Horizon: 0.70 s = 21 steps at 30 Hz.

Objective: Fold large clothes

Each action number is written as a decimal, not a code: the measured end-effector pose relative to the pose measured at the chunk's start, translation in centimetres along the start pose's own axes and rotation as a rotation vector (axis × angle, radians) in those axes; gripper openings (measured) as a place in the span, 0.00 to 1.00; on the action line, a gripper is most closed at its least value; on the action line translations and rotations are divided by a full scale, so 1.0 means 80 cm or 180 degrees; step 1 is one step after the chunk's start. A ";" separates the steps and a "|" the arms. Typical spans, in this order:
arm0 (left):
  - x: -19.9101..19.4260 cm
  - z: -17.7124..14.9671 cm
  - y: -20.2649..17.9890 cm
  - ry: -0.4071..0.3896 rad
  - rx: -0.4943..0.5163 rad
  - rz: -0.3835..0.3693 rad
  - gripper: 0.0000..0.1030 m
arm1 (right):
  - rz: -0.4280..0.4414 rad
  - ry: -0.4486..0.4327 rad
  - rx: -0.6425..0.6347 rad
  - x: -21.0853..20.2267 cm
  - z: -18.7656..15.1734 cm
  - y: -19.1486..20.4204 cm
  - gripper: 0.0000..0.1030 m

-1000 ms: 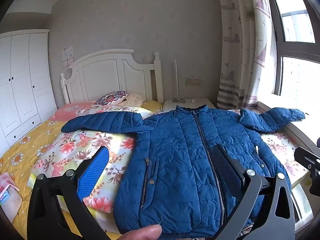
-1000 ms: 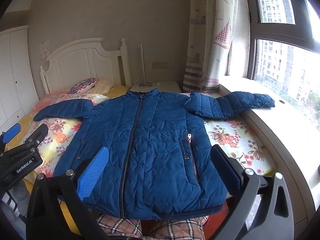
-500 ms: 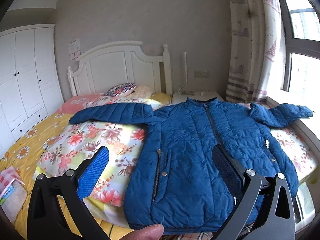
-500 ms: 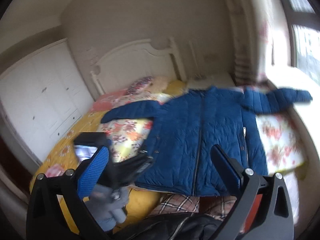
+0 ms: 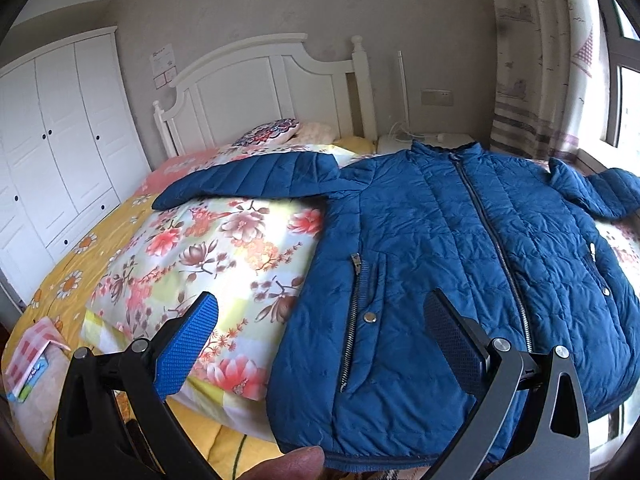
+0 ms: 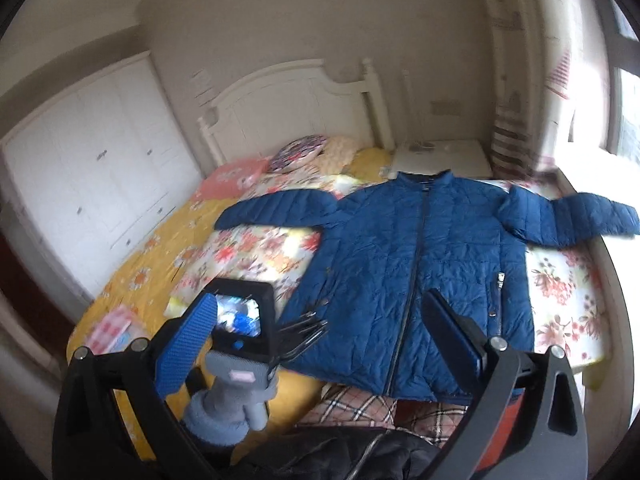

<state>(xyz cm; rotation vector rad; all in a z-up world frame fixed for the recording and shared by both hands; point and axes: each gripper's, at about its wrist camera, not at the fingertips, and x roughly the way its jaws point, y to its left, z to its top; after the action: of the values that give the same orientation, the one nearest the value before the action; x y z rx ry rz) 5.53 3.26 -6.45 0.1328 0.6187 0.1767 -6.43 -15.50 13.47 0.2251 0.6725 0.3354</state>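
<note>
On the bed (image 5: 100,236) your blue jacket (image 5: 460,264) lies flat with sleeves spread, and both the left gripper (image 5: 320,332) and right gripper (image 6: 316,328) hang wide apart and empty, so I'd pinch a sleeve cuff first and fold it across the chest.

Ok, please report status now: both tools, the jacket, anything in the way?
Left tool open, empty. Right tool open, empty, above bed edge. Blue jacket flat on floral quilt, zipped, sleeves spread, unfolded. Nothing lying on it.

Blue quilted jacket (image 5: 460,248), floral quilt (image 5: 224,256), yellow sheet (image 5: 80,248), white wardrobe (image 5: 60,128).
</note>
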 end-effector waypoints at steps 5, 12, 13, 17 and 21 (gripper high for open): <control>0.005 0.004 0.002 0.0015 -0.0038 0.0046 0.96 | -0.0036 0.0130 -0.0012 0.021 0.011 -0.003 0.98; 0.008 0.002 -0.001 -0.0007 -0.0012 0.0040 0.96 | -0.0237 0.0359 -0.0390 0.050 0.010 0.014 0.98; 0.008 0.002 -0.001 -0.0009 -0.0012 0.0050 0.96 | -0.0234 0.0417 -0.0389 0.052 0.007 0.010 0.98; 0.011 0.002 0.005 0.0013 -0.0046 0.0059 0.96 | -0.0022 0.0304 -0.0158 0.032 0.013 0.002 0.98; 0.008 0.001 0.010 -0.0011 -0.0068 0.0078 0.96 | -0.0244 -0.0091 -0.0295 0.010 0.019 0.005 0.98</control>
<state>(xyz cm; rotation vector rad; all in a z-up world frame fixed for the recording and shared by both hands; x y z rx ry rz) 6.00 4.14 -6.61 0.1201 0.6118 0.2065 -4.92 -14.99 14.29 0.1154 0.6342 0.2887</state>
